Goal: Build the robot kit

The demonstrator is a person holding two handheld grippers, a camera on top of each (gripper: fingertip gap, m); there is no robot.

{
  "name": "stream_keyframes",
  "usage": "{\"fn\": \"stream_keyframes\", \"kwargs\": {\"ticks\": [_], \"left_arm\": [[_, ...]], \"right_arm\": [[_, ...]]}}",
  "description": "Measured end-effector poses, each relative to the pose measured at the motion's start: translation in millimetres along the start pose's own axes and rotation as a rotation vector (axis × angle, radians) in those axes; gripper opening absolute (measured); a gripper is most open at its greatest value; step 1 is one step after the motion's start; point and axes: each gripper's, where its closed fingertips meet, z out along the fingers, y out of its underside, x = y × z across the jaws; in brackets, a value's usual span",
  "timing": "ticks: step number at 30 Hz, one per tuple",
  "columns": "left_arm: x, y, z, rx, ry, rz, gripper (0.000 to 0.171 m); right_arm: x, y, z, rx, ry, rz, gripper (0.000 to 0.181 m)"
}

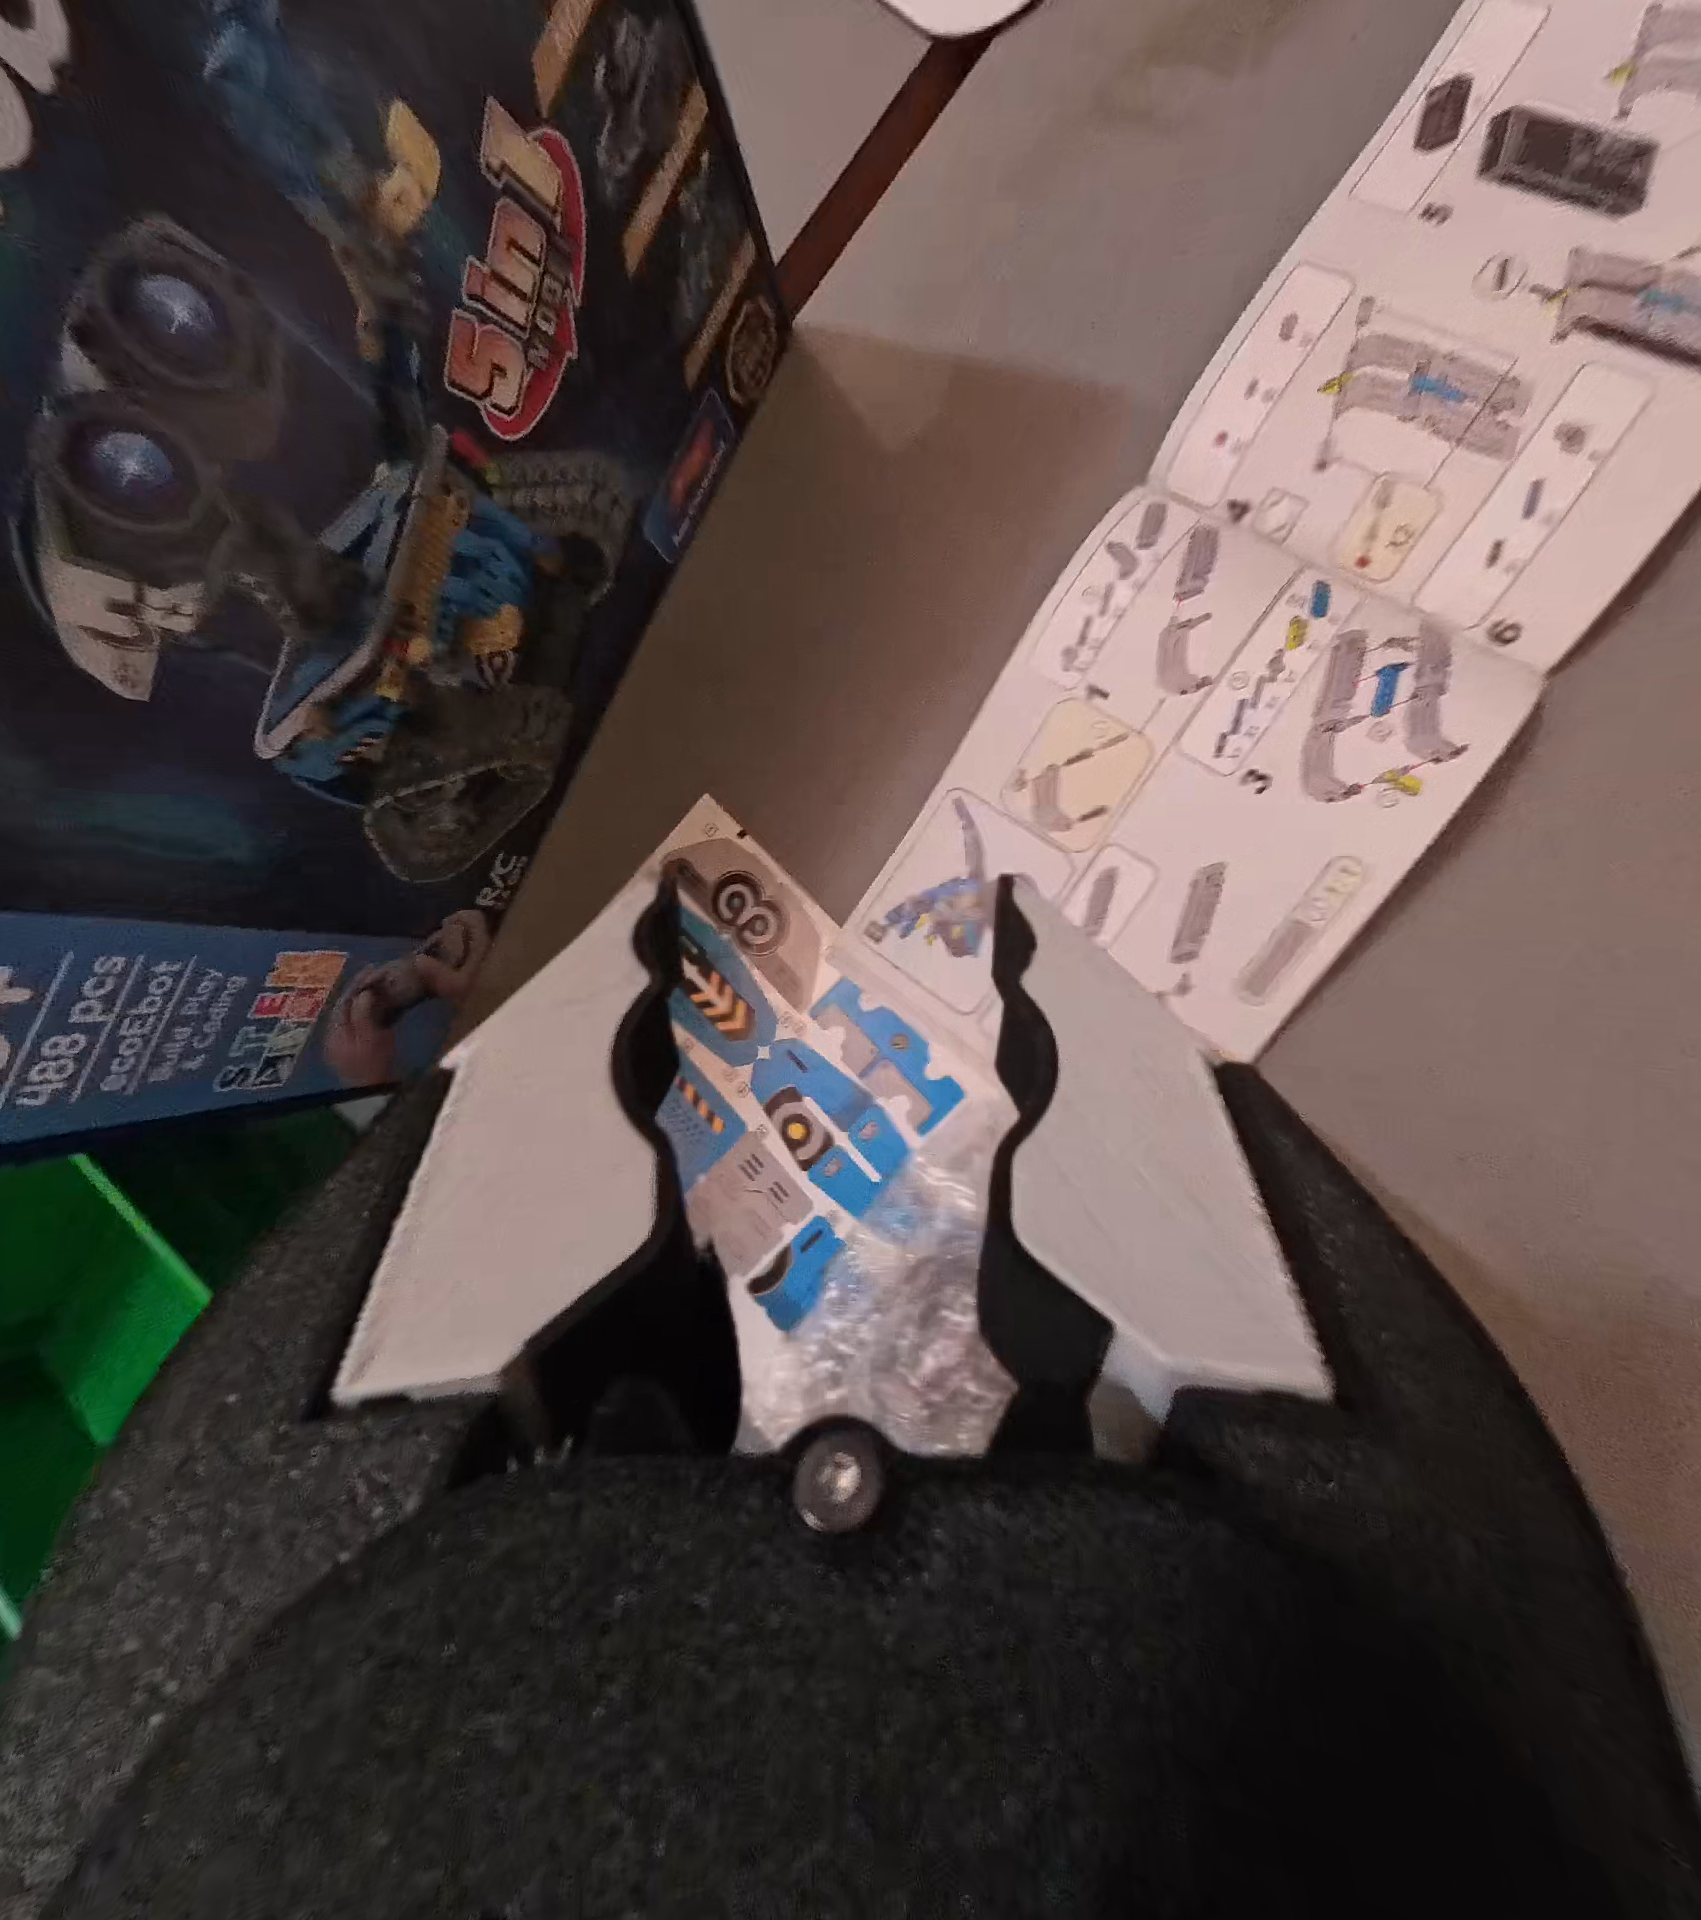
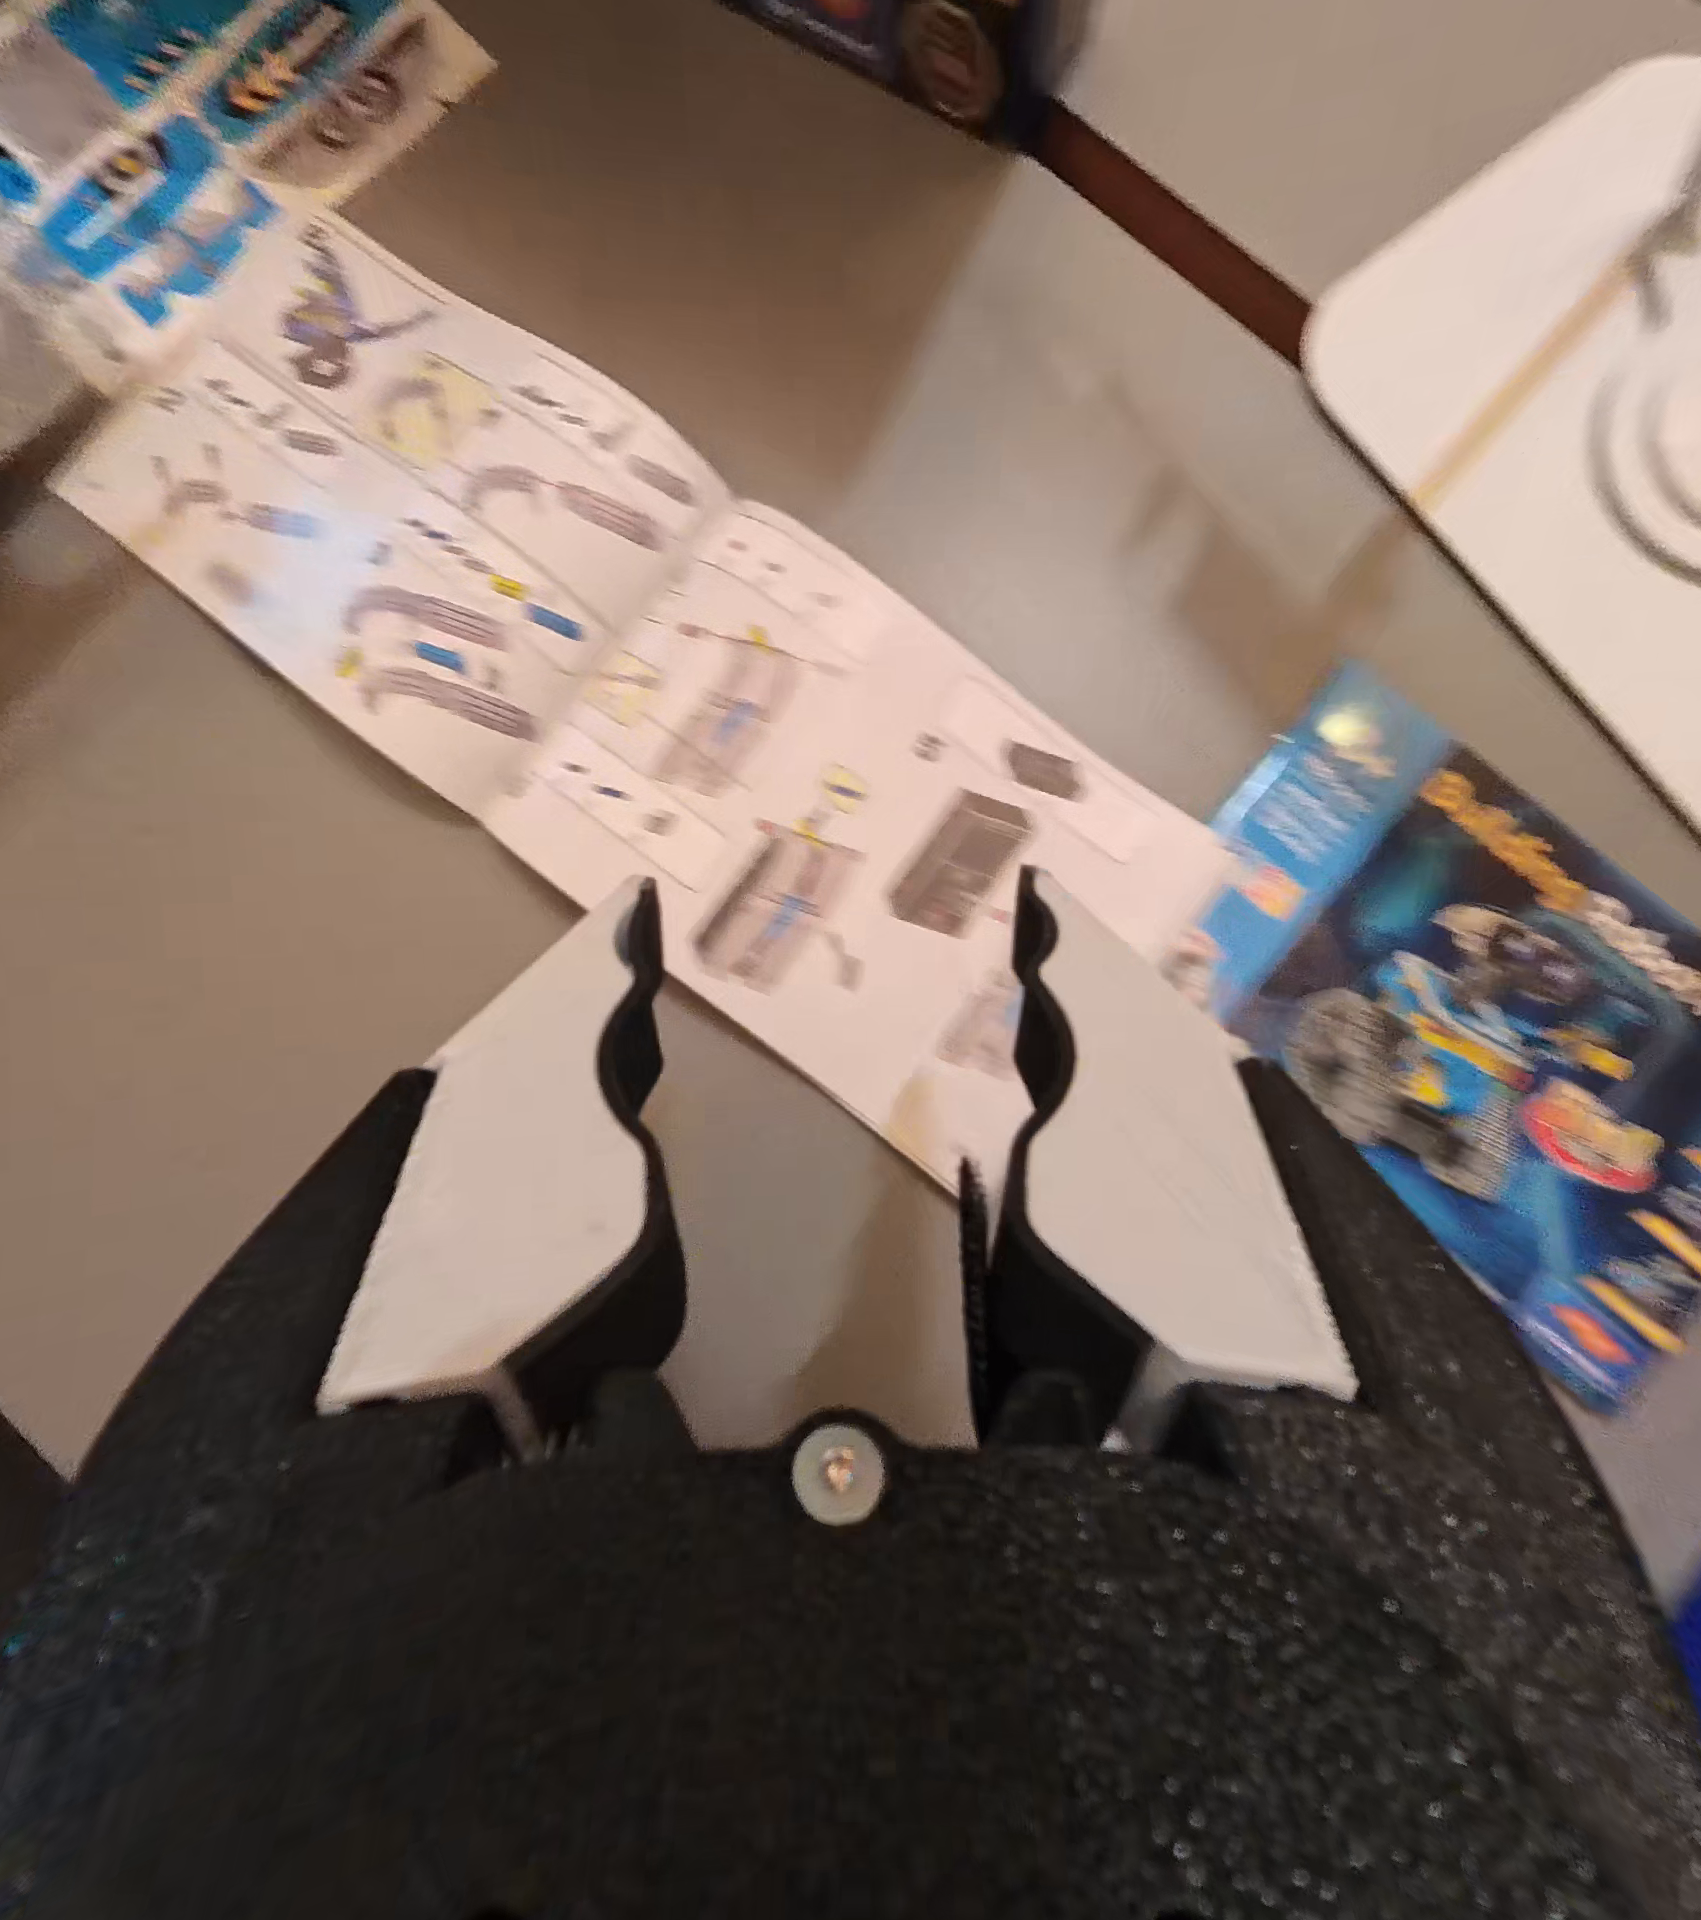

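Observation:
My left gripper (image 1: pixel 830 904) is open and hovers over a blue and grey sticker sheet (image 1: pixel 804 1091) that lies on a crumpled clear plastic bag (image 1: pixel 887 1309); both show between the jaws, and I cannot tell whether the fingers touch them. My right gripper (image 2: pixel 835 888) is open and empty, just above the near end of a long unfolded instruction sheet (image 2: pixel 555 623) on the grey table. The same instruction sheet (image 1: pixel 1345 582) lies to the right of my left gripper. The sticker sheet (image 2: pixel 150 208) and bag show blurred at the far left of the right wrist view.
A large dark toy box (image 1: pixel 306 468) with a robot picture stands left of my left gripper, with a green bin (image 1: pixel 25 1351) below it. A blue-covered booklet (image 2: pixel 1500 1018) lies right of my right gripper. A white rounded board (image 2: pixel 1604 436) sits at the far right.

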Motion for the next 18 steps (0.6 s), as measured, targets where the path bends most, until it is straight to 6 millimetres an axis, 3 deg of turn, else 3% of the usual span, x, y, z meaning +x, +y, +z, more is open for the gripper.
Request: {"fn": "stream_keyframes", "kwargs": {"ticks": [2,5,7,9,13,18], "left_arm": [[33,-13,-15,0.077,0.03,-0.138,0.047],[98,-24,-30,0.225,0.1,-0.422,0.046],[114,-6,-24,0.267,-0.002,-0.556,0.047],[133,9,-11,0.323,-0.015,-0.648,0.048],[146,34,10,0.355,0.025,-0.72,0.059],[134,11,10,0.421,0.042,-0.707,0.055]], "right_arm": [[-29,-5,25,0.069,-0.048,0.044,0.059],[-71,-11,61,0.194,-0.161,0.189,0.053],[-93,-9,72,0.211,-0.192,0.183,0.052],[-100,-4,73,0.205,-0.151,0.115,0.053],[-97,3,64,0.26,-0.081,0.058,0.051],[-84,3,64,0.284,-0.086,0.066,0.05]]}}
